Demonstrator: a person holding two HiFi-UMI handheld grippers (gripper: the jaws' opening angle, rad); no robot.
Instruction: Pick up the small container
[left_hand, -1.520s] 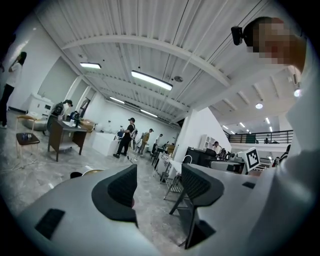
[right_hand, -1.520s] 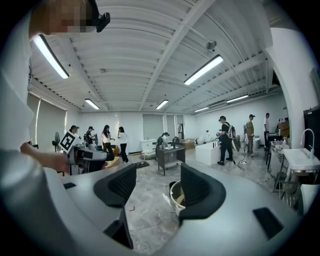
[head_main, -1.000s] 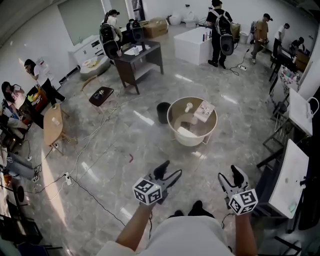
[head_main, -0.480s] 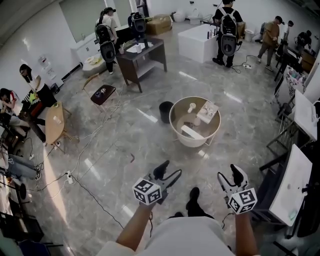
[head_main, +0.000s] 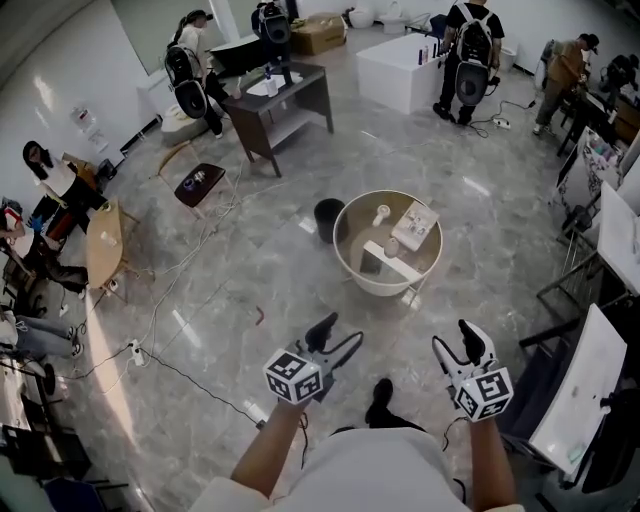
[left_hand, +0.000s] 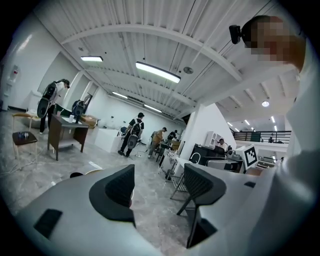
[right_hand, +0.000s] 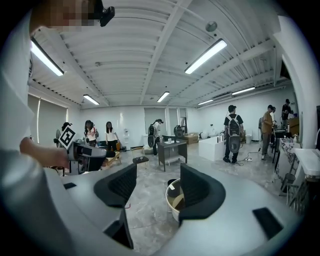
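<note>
A round beige table (head_main: 345, 262) with a raised rim stands on the floor ahead. On it a small white container (head_main: 380, 213) stands upright beside a flat printed box (head_main: 414, 226) and a long white piece (head_main: 376, 255). My left gripper (head_main: 336, 338) and right gripper (head_main: 456, 344) hover well short of the table, both open with nothing between the jaws. In the right gripper view the table's rim (right_hand: 170, 195) shows between the open jaws (right_hand: 152, 187). The left gripper view (left_hand: 157, 187) looks across the room, past the table.
A black bin (head_main: 328, 218) stands at the table's left. Cables (head_main: 170, 375) run over the marble floor at left. A dark desk (head_main: 285, 110) and a white counter (head_main: 400, 75) stand farther back, with several people around. White tables (head_main: 575, 385) line the right side.
Both grippers keep their pose and stay open. The person has stepped forward a little, a shoe now showing between the arms, and the people at the back have shifted.
</note>
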